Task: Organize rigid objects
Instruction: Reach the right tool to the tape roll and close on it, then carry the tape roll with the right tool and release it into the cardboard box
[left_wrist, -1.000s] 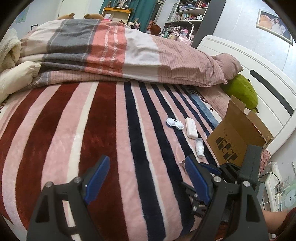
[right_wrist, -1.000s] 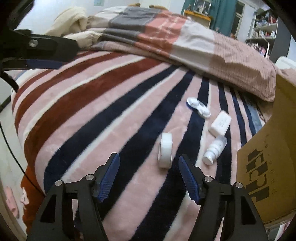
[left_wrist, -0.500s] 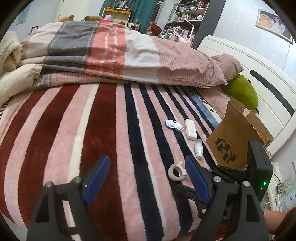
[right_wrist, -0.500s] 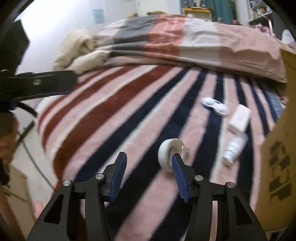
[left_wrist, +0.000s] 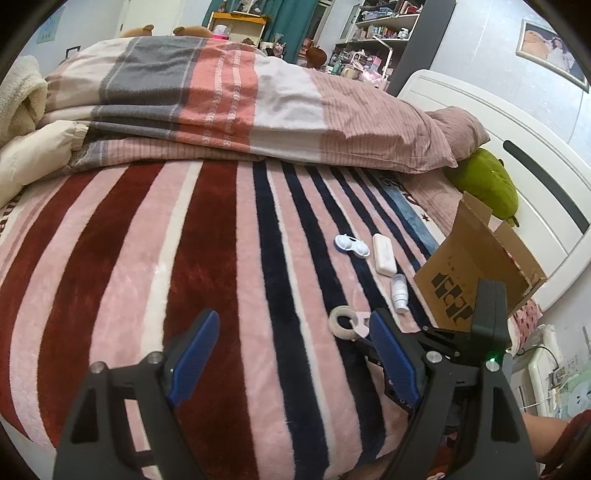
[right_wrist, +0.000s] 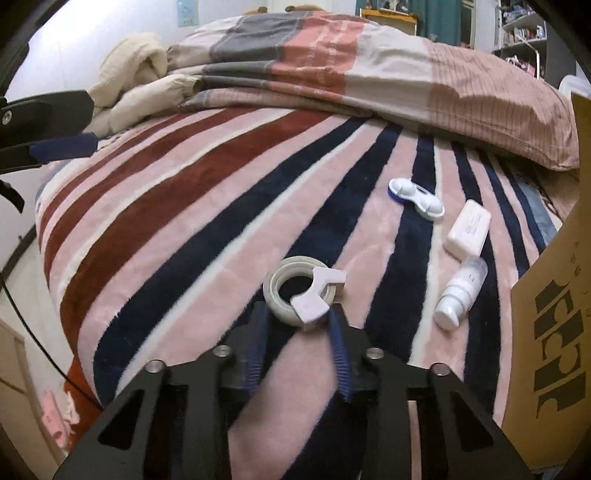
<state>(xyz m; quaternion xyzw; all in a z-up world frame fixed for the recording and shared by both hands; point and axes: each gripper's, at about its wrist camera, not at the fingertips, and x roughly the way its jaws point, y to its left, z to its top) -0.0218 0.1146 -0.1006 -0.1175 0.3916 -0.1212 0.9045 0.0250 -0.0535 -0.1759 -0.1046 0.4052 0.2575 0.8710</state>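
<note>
Right tool (right_wrist: 297, 321) is clamped on the tape roll (right_wrist: 295, 295), fingers bearing on its lower rim from either side; roll sits at centre of the right wrist frame, tilted so the hole faces the camera, a pale dispenser tab (right_wrist: 317, 295) clipped over its right edge. Whether the roll is clear of the blanket (right_wrist: 184, 206) or touching it: cannot tell. Left tool (left_wrist: 291, 354) is released, fingers wide apart, nothing between them, at the lower middle of the left wrist frame over the blanket. In that view the roll (left_wrist: 341, 321) shows just left of the left tool's right finger. Other items lie on the blanket toward the right of the right wrist frame: lens case (right_wrist: 415, 199), white bar (right_wrist: 467, 229), small bottle (right_wrist: 460, 293), in a loose line. Cardboard box (right_wrist: 554, 314) stands at the right edge, just beside the bottle. Judgement: roll is light and stiff, a hard ring that will not crush; outer surface smooth, so a rim grip may let it pivot. Tab looks loosely clipped and could shift. Better hold: across the flat faces, or through the hole. Likely destination is the box.
</note>
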